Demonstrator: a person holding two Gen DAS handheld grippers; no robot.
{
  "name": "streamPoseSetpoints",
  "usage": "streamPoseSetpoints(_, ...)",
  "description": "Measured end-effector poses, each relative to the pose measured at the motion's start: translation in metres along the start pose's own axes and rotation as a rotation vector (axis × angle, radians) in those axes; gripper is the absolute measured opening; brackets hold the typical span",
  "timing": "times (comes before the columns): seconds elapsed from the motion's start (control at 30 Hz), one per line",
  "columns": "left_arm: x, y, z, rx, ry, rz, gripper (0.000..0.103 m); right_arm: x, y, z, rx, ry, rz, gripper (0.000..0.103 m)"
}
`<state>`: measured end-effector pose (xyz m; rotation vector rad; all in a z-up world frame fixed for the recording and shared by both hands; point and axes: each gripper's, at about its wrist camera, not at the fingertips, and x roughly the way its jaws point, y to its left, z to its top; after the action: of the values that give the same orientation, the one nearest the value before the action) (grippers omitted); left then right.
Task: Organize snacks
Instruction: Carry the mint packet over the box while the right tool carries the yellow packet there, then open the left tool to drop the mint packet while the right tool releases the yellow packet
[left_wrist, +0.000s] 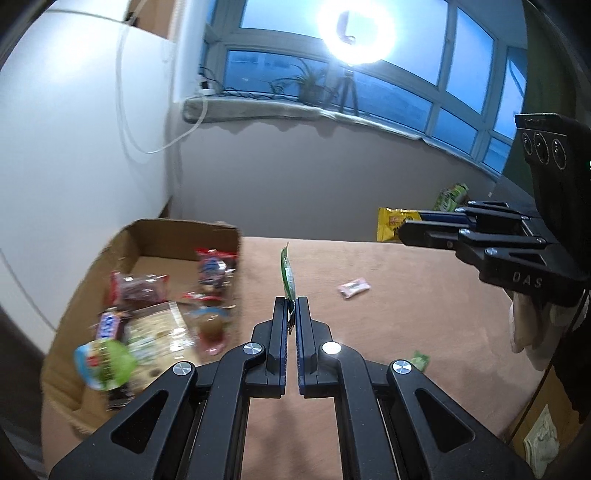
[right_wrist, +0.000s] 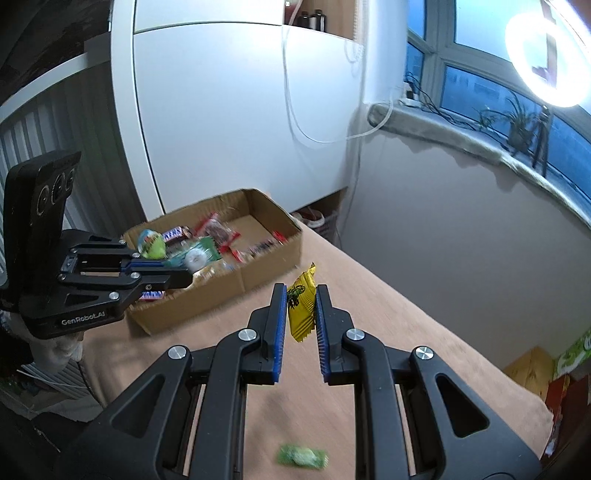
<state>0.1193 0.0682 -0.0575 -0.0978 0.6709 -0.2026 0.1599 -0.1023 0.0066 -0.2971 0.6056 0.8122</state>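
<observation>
A cardboard box (left_wrist: 74, 295) with several snacks stands on the brown table; it also shows in the right wrist view (right_wrist: 266, 258). My left gripper (left_wrist: 291, 306) is shut on a thin green packet (left_wrist: 288, 275), held edge-on just right of the box. In the right wrist view it (right_wrist: 181, 275) is at the box's near side. My right gripper (right_wrist: 300, 295) is shut on a yellow snack packet (right_wrist: 301, 308), held above the table right of the box. In the left wrist view it (left_wrist: 410, 227) holds the yellow packet (left_wrist: 389, 223) at the far right.
A pink candy (left_wrist: 354, 287) lies mid-table. A small green candy (left_wrist: 421, 360) lies near the front, seen also in the right wrist view (right_wrist: 303, 457). A green bag (left_wrist: 450, 195) sits at the table's far end. A white cabinet (right_wrist: 240, 110) and a windowsill (left_wrist: 295, 110) stand behind.
</observation>
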Motion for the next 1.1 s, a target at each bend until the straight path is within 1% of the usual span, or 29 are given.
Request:
streamPoseSetpoints(0.27,-0.026,0.048,-0.007,-0.059,-0.027,0.075,0.003,0.032,0.025,0.028,-0.018,-0.001,0.025,0.015)
streamPoseSetpoints(0.53,-0.038,0.092,-0.021,-0.121,-0.020,0.148,0.003,0.073,0.038,0.061,-0.015,0.012,0.047,0.015)
streamPoseSetpoints(0.73,-0.038,0.111,-0.029,-0.152,0.000,0.180,0.003,0.106,0.045,0.075,-0.013,0.043,0.060,0.015)
streamPoseSetpoints(0.87,-0.036,0.117,-0.033,-0.157,0.015,0.194,0.003,0.125,0.053,0.079,-0.009,0.062,0.078,0.015)
streamPoseSetpoints(1.1,-0.035,0.120,-0.035,-0.159,0.024,0.197,0.003,0.147,0.074,0.076,-0.040,0.119,0.119,0.015)
